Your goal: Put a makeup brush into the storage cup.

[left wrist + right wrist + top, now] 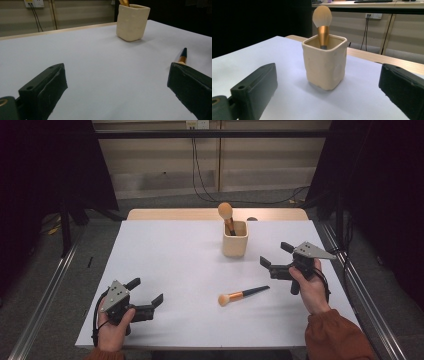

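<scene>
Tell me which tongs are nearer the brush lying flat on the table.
Right, though not by much. The right tongs hover open just above the loose brush's dark handle end, toward the cup. The left tongs sit open farther off, across bare table from its bristle end.

Left tool (148, 291), right tool (276, 255): jaws apart.

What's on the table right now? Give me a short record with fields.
Table: white top
Cup: cream, square-sided, upright, far middle
Brush in cup: bristles up
Loose brush: lying flat in front of the cup, bristles toward the person
Left gripper: open, holds nothing
Right gripper: open, holds nothing, faces the cup
</scene>
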`<act>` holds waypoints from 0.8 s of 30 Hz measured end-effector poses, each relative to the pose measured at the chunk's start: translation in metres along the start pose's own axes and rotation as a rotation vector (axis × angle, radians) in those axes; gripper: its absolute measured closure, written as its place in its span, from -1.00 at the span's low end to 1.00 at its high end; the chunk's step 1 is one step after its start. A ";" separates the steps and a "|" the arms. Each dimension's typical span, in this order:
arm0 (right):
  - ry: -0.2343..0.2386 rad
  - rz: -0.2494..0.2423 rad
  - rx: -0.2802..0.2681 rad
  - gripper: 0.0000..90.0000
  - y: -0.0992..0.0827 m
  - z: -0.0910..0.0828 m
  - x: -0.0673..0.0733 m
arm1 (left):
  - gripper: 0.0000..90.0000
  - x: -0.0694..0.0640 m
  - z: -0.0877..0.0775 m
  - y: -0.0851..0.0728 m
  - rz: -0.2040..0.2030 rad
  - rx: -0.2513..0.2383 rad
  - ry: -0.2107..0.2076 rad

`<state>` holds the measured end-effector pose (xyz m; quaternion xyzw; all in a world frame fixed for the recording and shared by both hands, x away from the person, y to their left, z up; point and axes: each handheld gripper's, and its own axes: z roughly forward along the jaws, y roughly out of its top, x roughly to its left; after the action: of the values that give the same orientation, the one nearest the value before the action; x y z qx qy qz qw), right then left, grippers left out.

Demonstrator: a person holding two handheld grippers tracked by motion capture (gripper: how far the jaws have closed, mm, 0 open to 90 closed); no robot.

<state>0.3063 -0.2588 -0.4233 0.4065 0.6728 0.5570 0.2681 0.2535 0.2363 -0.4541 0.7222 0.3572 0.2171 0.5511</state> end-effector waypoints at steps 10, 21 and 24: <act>-0.027 0.001 0.000 -0.96 -0.015 -0.018 0.001 | -0.95 0.001 -0.001 -0.001 -0.005 -0.008 0.006; -0.062 0.008 0.021 -0.95 -0.033 -0.047 -0.001 | -0.95 0.002 -0.007 -0.003 -0.026 -0.022 0.027; -0.064 -0.011 0.022 -0.95 -0.038 -0.055 0.002 | -0.95 0.001 -0.009 -0.003 -0.030 -0.022 0.028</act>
<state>0.2511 -0.2884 -0.4469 0.4234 0.6723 0.5347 0.2879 0.2468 0.2438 -0.4541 0.7076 0.3730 0.2229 0.5572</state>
